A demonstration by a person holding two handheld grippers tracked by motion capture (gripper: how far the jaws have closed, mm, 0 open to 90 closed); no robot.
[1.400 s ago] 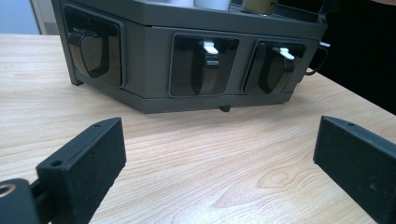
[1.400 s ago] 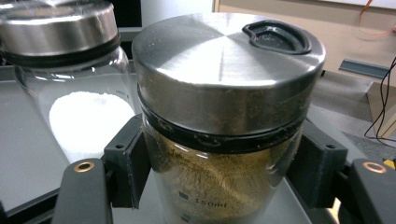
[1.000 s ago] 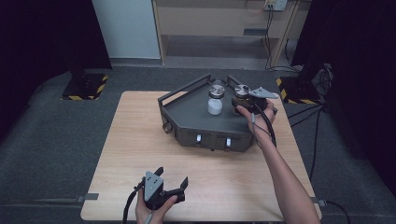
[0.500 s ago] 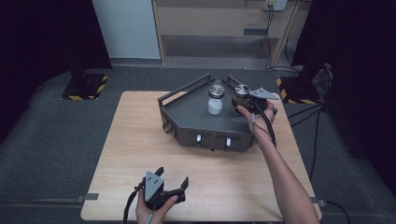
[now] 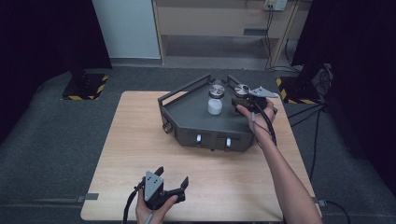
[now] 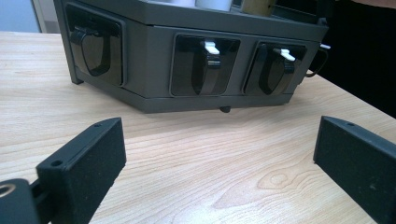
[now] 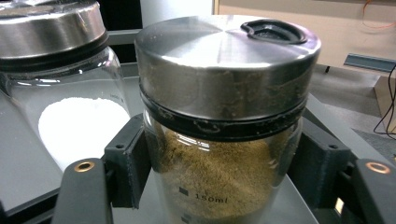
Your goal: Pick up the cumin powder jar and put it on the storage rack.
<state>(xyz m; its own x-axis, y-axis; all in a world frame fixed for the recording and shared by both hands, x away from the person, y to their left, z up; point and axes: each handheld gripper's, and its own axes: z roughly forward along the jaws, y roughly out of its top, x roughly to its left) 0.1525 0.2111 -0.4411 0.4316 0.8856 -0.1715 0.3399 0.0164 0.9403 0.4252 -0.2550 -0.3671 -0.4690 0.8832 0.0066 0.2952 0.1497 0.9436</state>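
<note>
A glass jar of brown powder (image 7: 224, 154) with a steel lid stands on the dark grey box (image 5: 205, 123), beside a jar of white powder (image 7: 70, 116). My right gripper (image 7: 224, 161) reaches around the brown jar (image 5: 241, 89) at mid-height. Its jaws have just been opening, and the pads (image 7: 128, 158) now stand close beside the glass, with the jar still between them. In the high view the right gripper (image 5: 243, 100) sits at the box's right back corner, next to the white jar (image 5: 215, 100). My left gripper (image 5: 173, 174) rests open near the table's front edge, its pads (image 6: 88, 163) wide apart over bare wood.
The box has raised rails at the back and two lit front handles (image 6: 205, 65). It stands on a wooden table (image 5: 140, 140). Cables trail off the table's right side, and grey carpet and a shelf unit (image 5: 224, 23) lie beyond.
</note>
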